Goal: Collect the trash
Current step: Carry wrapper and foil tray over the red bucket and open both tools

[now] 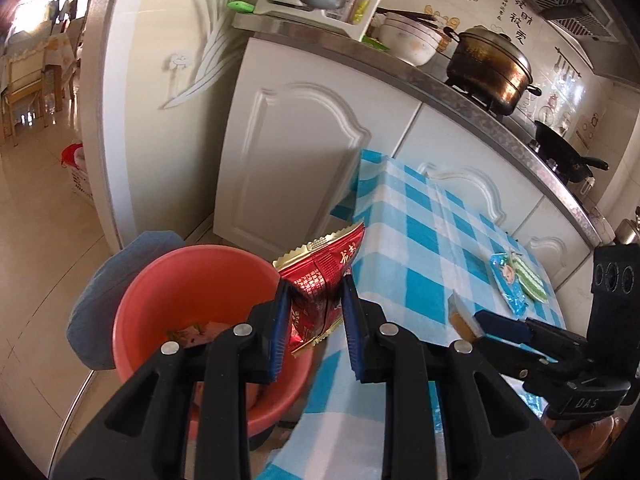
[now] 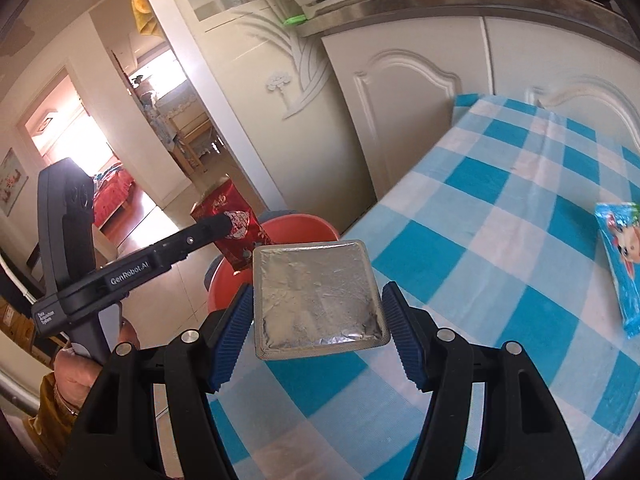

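Observation:
My left gripper [image 1: 316,292] is shut on a red snack wrapper [image 1: 320,280] and holds it over the right rim of the orange-red bin [image 1: 160,292], which has some scraps inside. In the right wrist view the wrapper [image 2: 232,224] hangs above the bin [image 2: 296,228]. My right gripper [image 2: 318,300] holds a silver foil blister pack [image 2: 316,284] between its blue pads [image 2: 236,320] above the table's left edge; it also shows in the left wrist view [image 1: 460,316]. A blue snack packet [image 1: 508,284] and a green one [image 1: 530,280] lie on the checked tablecloth [image 1: 420,220].
White kitchen cabinets [image 1: 288,152] stand behind the table, with pots and bowls on the counter [image 1: 488,68]. A blue-grey cushion [image 1: 100,292] sits beside the bin. The tiled floor [image 1: 36,220] opens to the left towards a doorway.

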{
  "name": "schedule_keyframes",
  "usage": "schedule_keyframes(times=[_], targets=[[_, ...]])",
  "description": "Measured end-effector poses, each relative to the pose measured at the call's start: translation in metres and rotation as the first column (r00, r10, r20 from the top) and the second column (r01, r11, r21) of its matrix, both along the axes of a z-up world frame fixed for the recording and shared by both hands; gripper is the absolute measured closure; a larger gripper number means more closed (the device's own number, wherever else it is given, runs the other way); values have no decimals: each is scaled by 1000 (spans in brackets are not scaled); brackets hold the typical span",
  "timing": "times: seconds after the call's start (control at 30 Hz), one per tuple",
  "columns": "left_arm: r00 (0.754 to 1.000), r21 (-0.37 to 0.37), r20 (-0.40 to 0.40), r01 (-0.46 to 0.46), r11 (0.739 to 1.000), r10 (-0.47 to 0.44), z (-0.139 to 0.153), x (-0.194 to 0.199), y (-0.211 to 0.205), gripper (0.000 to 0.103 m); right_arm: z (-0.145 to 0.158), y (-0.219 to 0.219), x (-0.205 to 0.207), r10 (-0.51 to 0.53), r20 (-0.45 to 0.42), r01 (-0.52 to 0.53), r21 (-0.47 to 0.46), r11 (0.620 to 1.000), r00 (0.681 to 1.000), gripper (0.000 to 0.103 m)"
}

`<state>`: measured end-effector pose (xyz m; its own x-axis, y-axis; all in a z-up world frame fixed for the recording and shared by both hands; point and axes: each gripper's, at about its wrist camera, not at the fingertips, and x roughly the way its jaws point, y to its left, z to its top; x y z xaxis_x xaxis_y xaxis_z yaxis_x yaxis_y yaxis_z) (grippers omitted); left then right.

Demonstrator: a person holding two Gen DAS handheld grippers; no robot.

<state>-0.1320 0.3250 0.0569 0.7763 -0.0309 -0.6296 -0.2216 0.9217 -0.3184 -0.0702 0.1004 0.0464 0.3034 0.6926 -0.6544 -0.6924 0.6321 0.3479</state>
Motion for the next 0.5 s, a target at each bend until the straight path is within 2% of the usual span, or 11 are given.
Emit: schedule_keyframes(times=[0.2, 0.5], targets=[[996, -12, -57, -66, 998, 65, -25, -5, 31, 76, 3, 44, 8, 64, 18, -64, -6, 998, 998, 37], [986, -34, -130, -109, 993, 104, -60, -3, 55, 76, -10, 95, 14, 124, 13, -123, -35, 992, 992, 37]])
